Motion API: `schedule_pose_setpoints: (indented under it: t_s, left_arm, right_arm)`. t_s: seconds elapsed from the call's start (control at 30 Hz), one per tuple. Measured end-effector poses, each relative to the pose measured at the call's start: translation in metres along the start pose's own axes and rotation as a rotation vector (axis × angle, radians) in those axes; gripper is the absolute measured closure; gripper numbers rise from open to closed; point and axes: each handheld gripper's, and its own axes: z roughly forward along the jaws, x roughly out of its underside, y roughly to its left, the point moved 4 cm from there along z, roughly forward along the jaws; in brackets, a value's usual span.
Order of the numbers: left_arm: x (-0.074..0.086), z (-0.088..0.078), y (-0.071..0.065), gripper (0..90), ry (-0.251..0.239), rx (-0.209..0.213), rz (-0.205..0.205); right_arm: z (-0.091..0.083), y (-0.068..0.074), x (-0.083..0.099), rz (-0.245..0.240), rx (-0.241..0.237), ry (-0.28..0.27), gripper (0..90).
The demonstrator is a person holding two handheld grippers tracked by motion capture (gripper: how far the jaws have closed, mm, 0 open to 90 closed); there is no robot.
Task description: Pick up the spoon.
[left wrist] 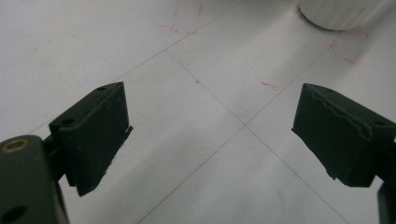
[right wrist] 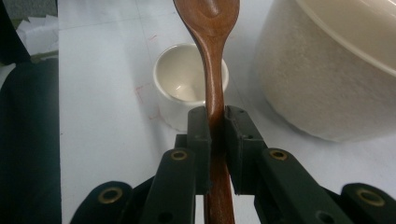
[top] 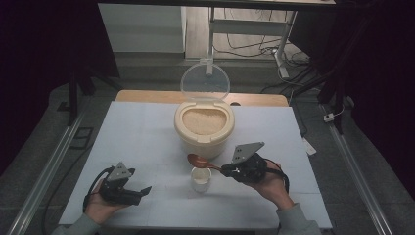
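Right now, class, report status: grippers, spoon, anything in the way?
Right gripper shut on wooden spoon. Left gripper open, holding nothing. Spoon bowl above small cup, beside open rice container. Nothing in the way.

dim room around a white work table

a white table top (top: pixel 147 147) crossed by thin seam lines stands on a grey floor (top: pixel 44 142), with a strip of wooden board (top: pixel 147 96) showing along its far edge. metal rails (top: pixel 49 166) run along the floor at both sides. beyond the table stands a pale desk frame (top: pixel 254 24) with a white panel (top: pixel 142 27) beside it, and dark cables (top: pixel 244 46) lie loose beneath. both upper corners fall into deep shadow; the light is weak and cool.
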Motion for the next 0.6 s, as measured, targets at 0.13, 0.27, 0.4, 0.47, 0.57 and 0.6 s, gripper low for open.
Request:
schedule_pose_setpoints:
  t_s: [0.13,0.27,0.4,0.47,0.57,0.6]
  left_arm:
    - [0.000,-0.001,0.000,10.7,-0.003,0.001,-0.001]
    - [0.000,-0.001,0.000,10.7,-0.005,0.002,-0.001]
    - [-0.006,-0.006,-0.003,10.7,-0.021,0.009,0.005]
    - [-0.012,-0.010,-0.007,10.7,-0.036,0.021,0.015]
    - [-0.025,-0.019,-0.013,10.7,-0.067,0.048,0.028]
    - [-0.029,-0.021,-0.016,10.7,-0.074,0.052,0.036]
  right_arm:
    - [0.004,0.001,-0.002,-0.006,-0.002,0.005,81.1]
    - [0.004,0.002,-0.002,-0.006,-0.005,0.004,81.1]
    - [0.006,0.002,-0.002,-0.015,-0.004,0.011,81.1]
    - [0.007,0.003,-0.003,-0.017,-0.003,0.014,81.0]
    - [0.009,0.003,-0.004,-0.023,0.002,0.021,81.0]
    - [0.009,0.003,-0.005,-0.025,0.004,0.023,81.0]
